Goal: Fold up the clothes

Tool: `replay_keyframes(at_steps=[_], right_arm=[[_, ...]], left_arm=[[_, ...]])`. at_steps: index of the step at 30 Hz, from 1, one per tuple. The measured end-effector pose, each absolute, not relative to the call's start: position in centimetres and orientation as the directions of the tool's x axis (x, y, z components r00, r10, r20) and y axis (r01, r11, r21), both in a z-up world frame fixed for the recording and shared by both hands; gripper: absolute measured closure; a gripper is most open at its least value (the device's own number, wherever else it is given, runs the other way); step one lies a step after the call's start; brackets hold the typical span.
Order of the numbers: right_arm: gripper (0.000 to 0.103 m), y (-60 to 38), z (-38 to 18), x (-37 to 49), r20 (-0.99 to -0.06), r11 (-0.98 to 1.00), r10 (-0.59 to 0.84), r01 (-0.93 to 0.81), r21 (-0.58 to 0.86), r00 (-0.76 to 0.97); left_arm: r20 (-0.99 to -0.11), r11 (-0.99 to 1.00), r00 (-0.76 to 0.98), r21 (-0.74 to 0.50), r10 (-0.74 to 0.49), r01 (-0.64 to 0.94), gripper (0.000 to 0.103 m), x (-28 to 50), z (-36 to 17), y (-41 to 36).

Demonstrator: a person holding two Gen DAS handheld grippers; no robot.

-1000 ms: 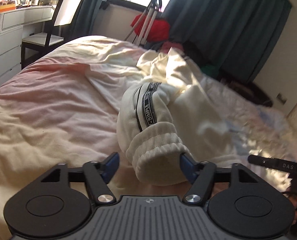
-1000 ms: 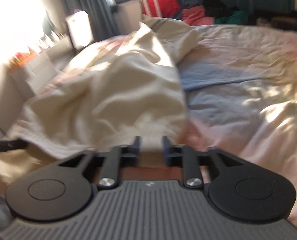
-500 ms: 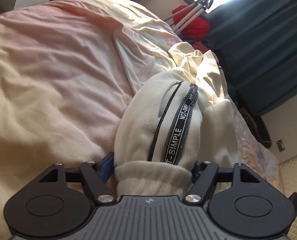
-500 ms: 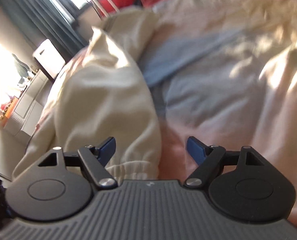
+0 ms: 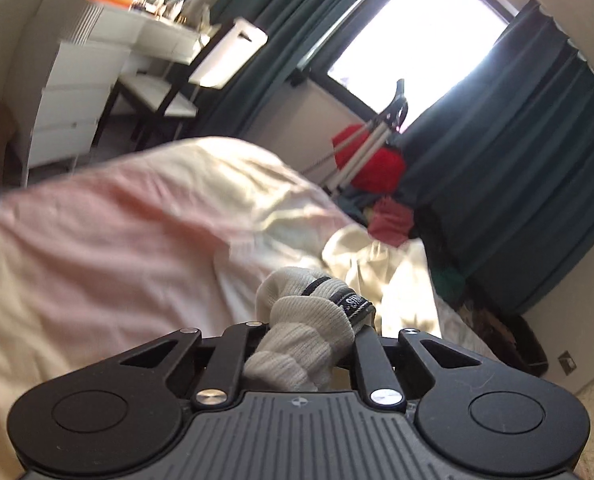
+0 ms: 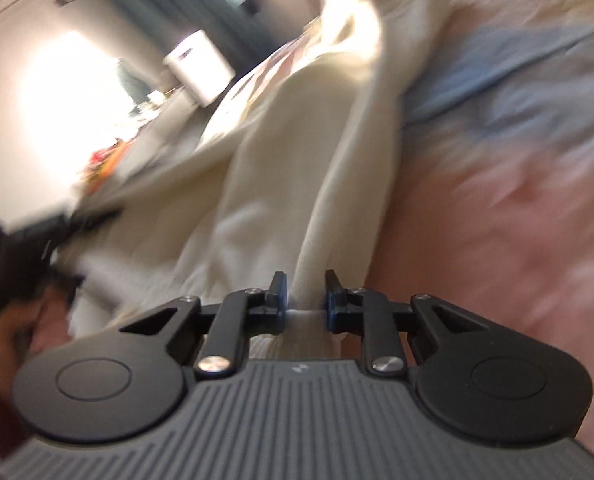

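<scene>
- The left gripper (image 5: 303, 344) is seen clamped on the ribbed cuff (image 5: 301, 344) of a cream sweatshirt (image 5: 393, 276); the cuff is bunched between the two black fingers and fills the gap between them.
- A black tape with white lettering (image 5: 351, 300) is seen running along the sleeve just above the cuff; the lettering is too crumpled to be read.
- The rest of the sweatshirt is draped in a heap on the bed (image 5: 109, 232), beyond the left gripper, in patches of sunlight.
- The right gripper (image 6: 306, 304) is closed narrowly on a fold of the same cream garment (image 6: 297, 168), with the fabric pinched between the blue-padded fingertips (image 6: 281, 292) and stretched away up the view.
- The bed cover is shown pink and cream in the left wrist view, and pink with a pale blue patch (image 6: 517, 80) in the right wrist view.
- The right wrist view is heavily blurred, and the dark shape at its left edge cannot be made out.
- Behind the bed, a white chest of drawers (image 5: 73, 92), a chair (image 5: 177, 92), teal curtains (image 5: 537, 184), a bright window (image 5: 421, 40) and a red pile (image 5: 377, 164) beside white poles are visible.
</scene>
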State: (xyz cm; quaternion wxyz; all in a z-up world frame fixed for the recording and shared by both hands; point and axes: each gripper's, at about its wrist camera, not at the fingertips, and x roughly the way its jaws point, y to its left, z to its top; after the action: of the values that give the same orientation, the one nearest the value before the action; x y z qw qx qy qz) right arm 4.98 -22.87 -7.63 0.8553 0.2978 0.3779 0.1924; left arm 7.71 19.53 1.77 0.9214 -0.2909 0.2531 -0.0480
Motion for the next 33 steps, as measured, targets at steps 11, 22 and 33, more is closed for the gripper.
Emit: replay_keyframes(at_steps=[11,22,33], right_arm=[[0.095,-0.3,-6.6,13.5,-0.312,0.484,0.827,-0.308,0.819,0.468],[0.097,11.4,-12.8,24.5,-0.328,0.44,0.883,-0.349,0.827,0.335],[0.07,8.7,-7.1,22.9,-0.404,0.513,0.858,-0.491,0.704,0.318]], left_arm=[[-0.462,0.941,0.886,-0.277,0.047,-0.195,0.09,25.6,11.3,31.3],[-0.662,0.931,0.736,-0.163,0.142,-0.326,0.087,42.9,-4.8,38.8],[-0.661,0.915,0.722,-0.133,0.205,-0.381,0.028,39.2,-2.1,37.6]])
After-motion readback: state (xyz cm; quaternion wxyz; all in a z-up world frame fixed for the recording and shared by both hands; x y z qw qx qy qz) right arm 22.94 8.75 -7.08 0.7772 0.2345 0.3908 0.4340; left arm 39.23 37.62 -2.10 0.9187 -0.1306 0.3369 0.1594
